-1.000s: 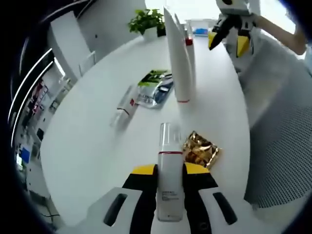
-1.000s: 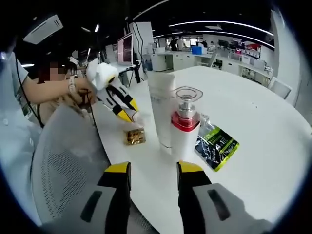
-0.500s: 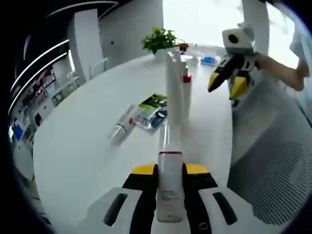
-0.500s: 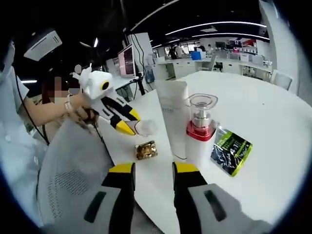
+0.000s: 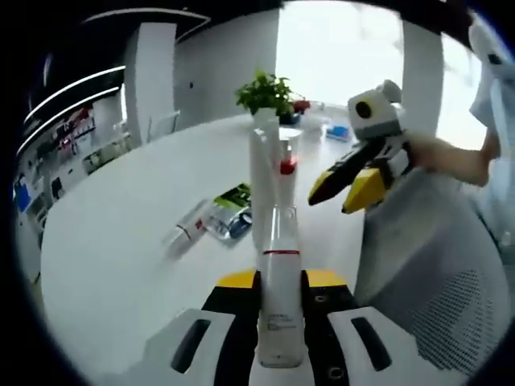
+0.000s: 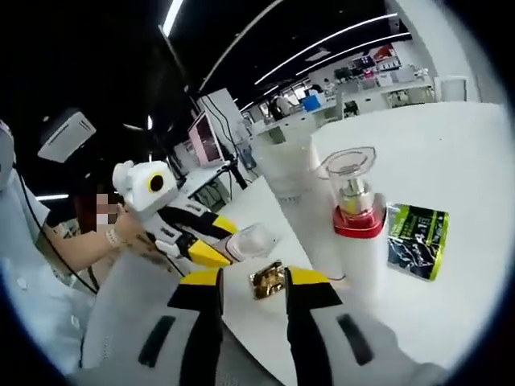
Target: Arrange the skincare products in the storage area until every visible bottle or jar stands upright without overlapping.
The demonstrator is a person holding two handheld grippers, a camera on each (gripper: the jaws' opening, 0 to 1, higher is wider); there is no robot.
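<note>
Left gripper clamps a clear-capped bottle above the worktop, right gripper empty with jaws apart; best set it upright just left of the standing tube, clear of the lying bottle.

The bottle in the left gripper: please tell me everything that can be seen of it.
The bottle is slim and white, it looks like plastic, with a thin red band below a clear cap and small grey print on its body. The left gripper is shut on it, yellow-tipped jaws on either side. It points along the jaws, cap forward, lifted off the white table. In the right gripper view its clear cap sticks out past the jaws.
</note>
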